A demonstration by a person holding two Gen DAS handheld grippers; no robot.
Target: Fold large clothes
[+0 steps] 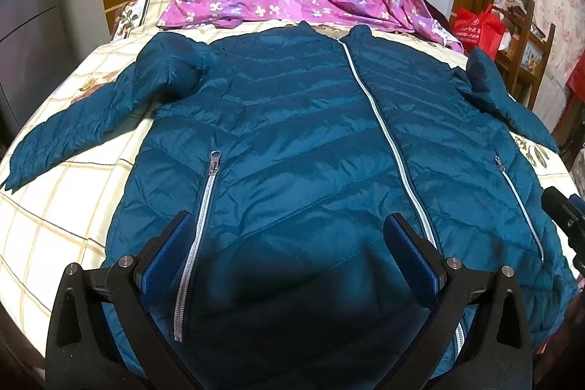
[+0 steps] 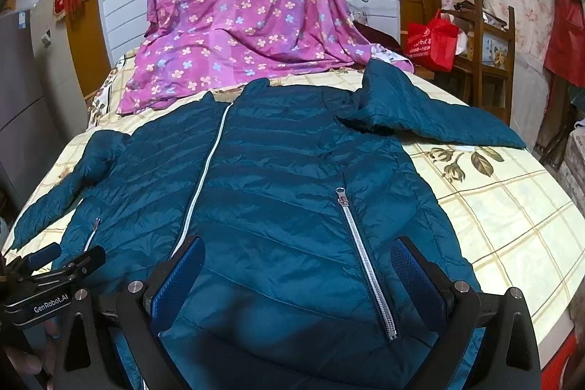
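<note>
Left wrist view: jacket (image 1: 292,134) lies flat, front up, on the bed (image 1: 65,225); left gripper (image 1: 289,243) fingers apart above the hem. Right wrist view: right gripper (image 2: 298,265) likewise spread; pinch hem corners evenly before folding
</note>
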